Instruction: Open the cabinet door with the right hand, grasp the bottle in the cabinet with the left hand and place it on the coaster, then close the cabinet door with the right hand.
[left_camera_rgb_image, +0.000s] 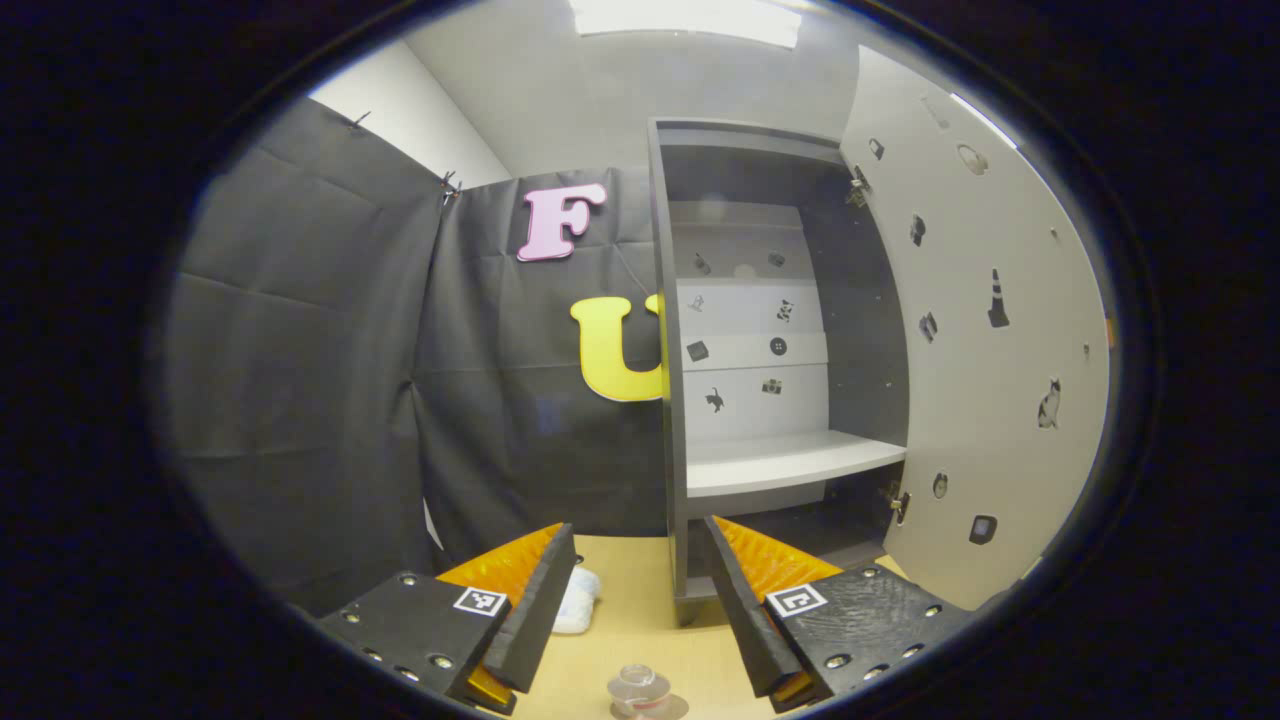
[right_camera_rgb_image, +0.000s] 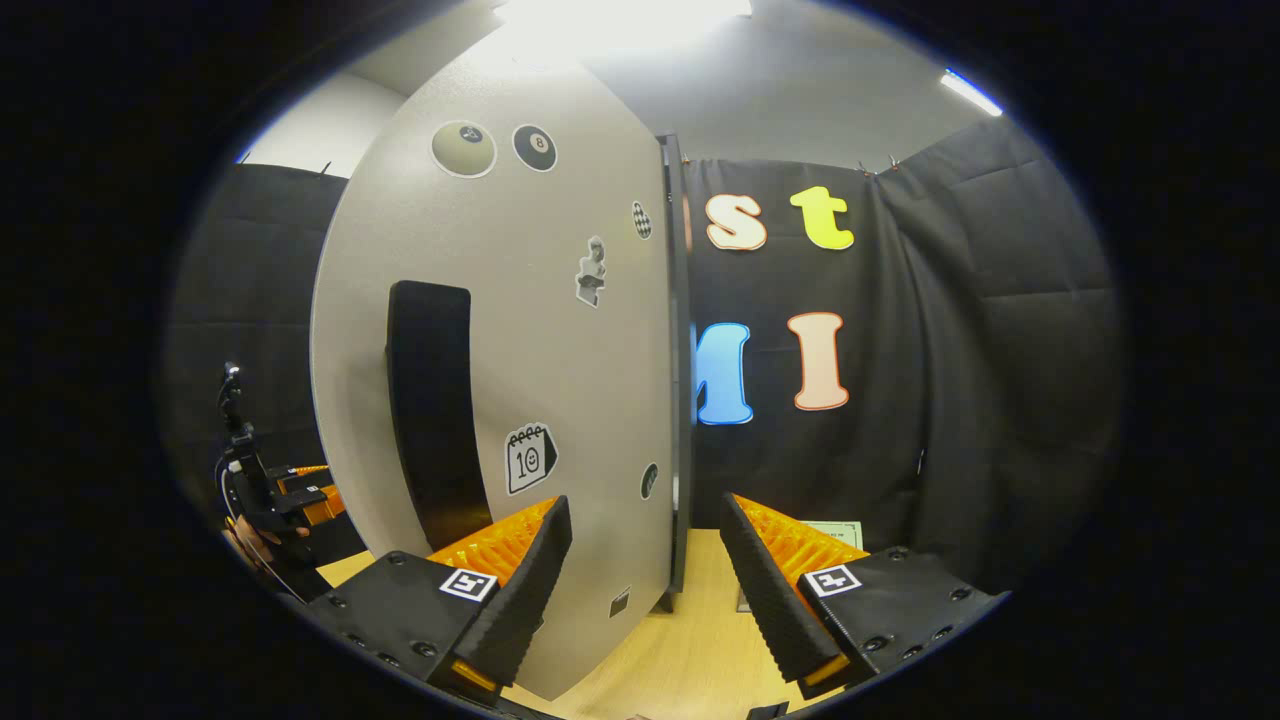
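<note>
The grey cabinet (left_camera_rgb_image: 672, 400) stands open, and its white shelf (left_camera_rgb_image: 790, 460) is bare. Its door (left_camera_rgb_image: 985, 360) is swung out to the right. A clear bottle (left_camera_rgb_image: 638, 688) stands on the wooden table at the bottom edge of the left gripper view, on what looks like a round coaster (left_camera_rgb_image: 678, 708). My left gripper (left_camera_rgb_image: 638, 527) hangs open above the bottle, apart from it. In the right gripper view, the door's outer face (right_camera_rgb_image: 560, 330) with its black handle (right_camera_rgb_image: 430, 410) is close ahead. My right gripper (right_camera_rgb_image: 645, 505) is open, with the door's lower edge between its fingers, not pressed.
A crumpled white thing (left_camera_rgb_image: 578, 600) lies on the table (left_camera_rgb_image: 630, 590) left of the cabinet. Black cloth walls close in on both sides. The other gripper (right_camera_rgb_image: 265, 500), held by a hand, shows far left in the right gripper view. A small card (right_camera_rgb_image: 835, 533) lies by the wall.
</note>
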